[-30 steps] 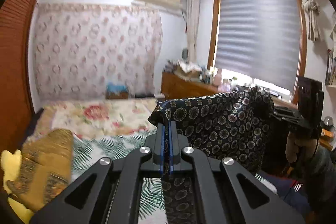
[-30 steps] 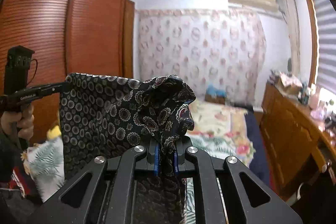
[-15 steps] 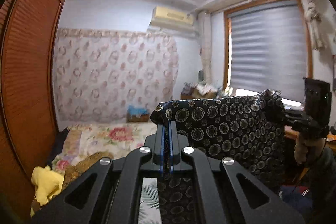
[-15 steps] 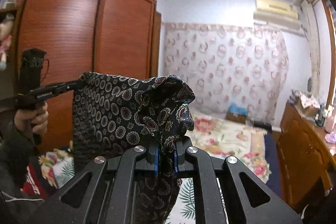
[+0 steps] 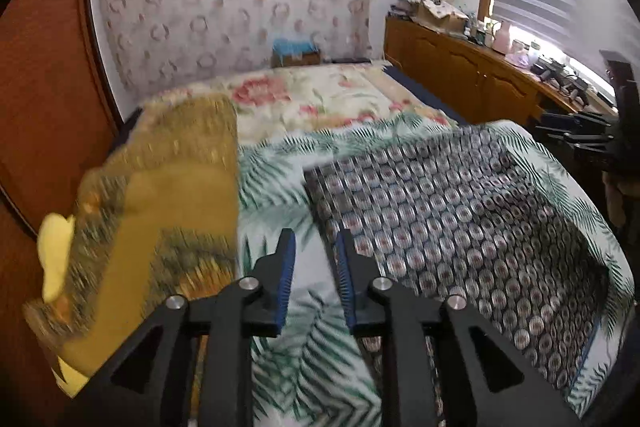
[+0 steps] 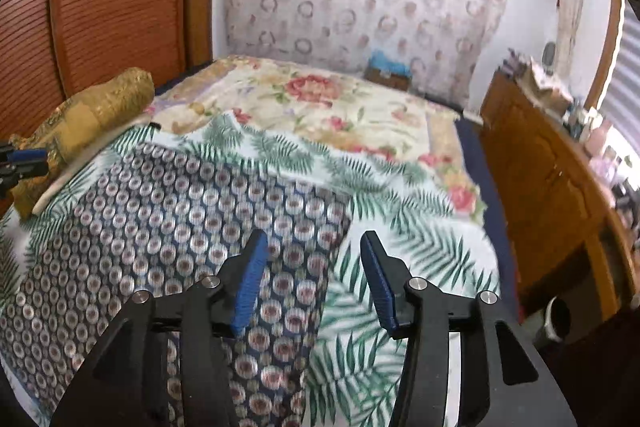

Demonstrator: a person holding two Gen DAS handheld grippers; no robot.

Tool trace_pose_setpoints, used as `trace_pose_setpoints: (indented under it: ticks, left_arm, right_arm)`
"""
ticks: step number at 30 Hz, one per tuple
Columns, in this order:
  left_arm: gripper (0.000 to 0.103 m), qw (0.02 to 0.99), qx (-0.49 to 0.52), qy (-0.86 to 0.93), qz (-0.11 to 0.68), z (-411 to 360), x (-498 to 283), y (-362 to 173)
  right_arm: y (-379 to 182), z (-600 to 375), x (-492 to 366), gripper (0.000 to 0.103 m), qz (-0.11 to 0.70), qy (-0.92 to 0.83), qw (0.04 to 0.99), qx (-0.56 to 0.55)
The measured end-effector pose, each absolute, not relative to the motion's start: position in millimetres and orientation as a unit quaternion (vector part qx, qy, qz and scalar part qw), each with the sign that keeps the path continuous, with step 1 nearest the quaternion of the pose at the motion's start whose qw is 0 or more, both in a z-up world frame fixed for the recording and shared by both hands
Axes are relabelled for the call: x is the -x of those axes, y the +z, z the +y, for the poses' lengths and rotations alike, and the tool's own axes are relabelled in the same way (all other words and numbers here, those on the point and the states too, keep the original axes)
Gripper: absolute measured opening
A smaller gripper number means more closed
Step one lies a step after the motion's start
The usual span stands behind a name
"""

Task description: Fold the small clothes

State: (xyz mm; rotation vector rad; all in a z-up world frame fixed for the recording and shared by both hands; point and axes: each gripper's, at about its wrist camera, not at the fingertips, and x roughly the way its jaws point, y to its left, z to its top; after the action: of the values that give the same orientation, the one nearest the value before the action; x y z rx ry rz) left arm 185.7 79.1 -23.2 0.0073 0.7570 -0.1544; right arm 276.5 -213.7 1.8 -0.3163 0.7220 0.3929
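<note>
Two tools hover over the bed, and we hold nothing in either. Our left tool (image 5: pixel 313 259) has its blue-padded fingers parted narrowly, just off the left edge of the dark patterned cloth (image 5: pixel 460 223). Our right tool (image 6: pixel 312 277) stands wider, its left finger above the right edge of that cloth (image 6: pixel 180 239) and its right finger above the palm-leaf sheet (image 6: pixel 400 227). We see the cloth spread flat on the palm-leaf sheet (image 5: pixel 276 187), which covers the near part of the bed. Left of the cloth lies a mustard-gold cushion (image 5: pixel 160 211), its edge close by. Beyond the cloth a floral bedspread (image 6: pixel 320 99) reaches to the curtained wall. Right of the cloth runs a wooden cabinet (image 6: pixel 540 163).
</note>
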Motion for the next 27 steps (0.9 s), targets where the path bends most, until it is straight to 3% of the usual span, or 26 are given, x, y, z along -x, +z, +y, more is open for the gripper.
trace_pose_setpoints:
  ticks: [5,16,27]
  left_arm:
    - [0.028,0.92,0.007,-0.093,0.381,64.7,-152.9,-28.3]
    - [0.028,0.906,0.021,-0.121,0.406,37.4,-79.8,-53.1]
    - [0.032,0.897,0.053,-0.128,0.42,25.2,-32.1,-71.1]
  right_arm:
    - [-9.9,-224.6,-243.4,0.064,0.365,0.214,0.895,0.138]
    - [-54.0,-241.8,-166.4,0.064,0.414,0.236,0.871,0.115]
    - [-59.1,-266.2,-127.6,0.065,0.425,0.236,0.871,0.071]
